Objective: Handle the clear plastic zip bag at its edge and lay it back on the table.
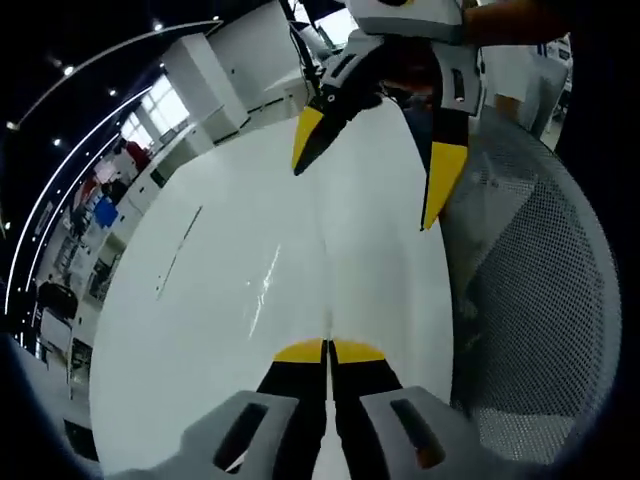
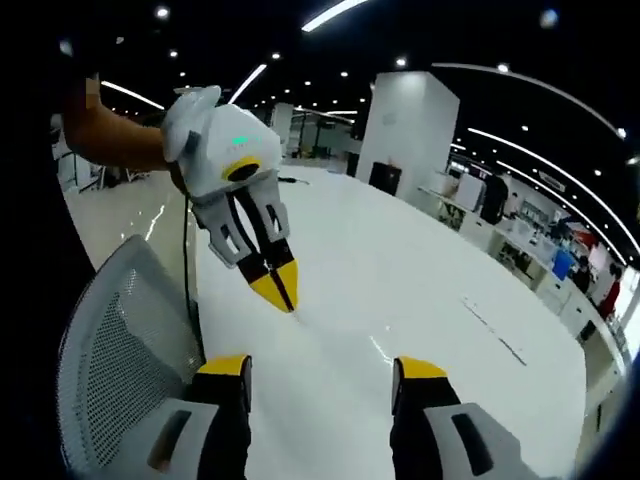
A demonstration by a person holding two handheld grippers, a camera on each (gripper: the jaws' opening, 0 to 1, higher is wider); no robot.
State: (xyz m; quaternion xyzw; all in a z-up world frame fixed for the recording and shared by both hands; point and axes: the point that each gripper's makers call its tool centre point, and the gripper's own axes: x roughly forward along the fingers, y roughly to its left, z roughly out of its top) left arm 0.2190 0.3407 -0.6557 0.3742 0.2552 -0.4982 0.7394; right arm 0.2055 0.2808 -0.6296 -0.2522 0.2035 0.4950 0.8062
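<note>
The clear plastic zip bag (image 1: pixel 322 270) is almost invisible against the white table (image 1: pixel 200 310). It shows as a faint straight edge running away from my left gripper (image 1: pixel 328 348), which is shut on that edge. In the right gripper view the left gripper (image 2: pixel 285 297) hangs tips-down over the table (image 2: pixel 480 400), held by a person's hand. A faint glint of the bag (image 2: pixel 340 335) trails from its tips. My right gripper (image 2: pixel 322 368) is open and holds nothing. In the left gripper view the right gripper (image 1: pixel 370 175) hovers over the bag's far part with its jaws spread.
A grey mesh chair back (image 1: pixel 530 300) stands against the table's edge, also visible as the chair back (image 2: pixel 110 340). A thin dark seam (image 1: pixel 180 250) crosses the tabletop. Office desks, pillars and people lie beyond the table.
</note>
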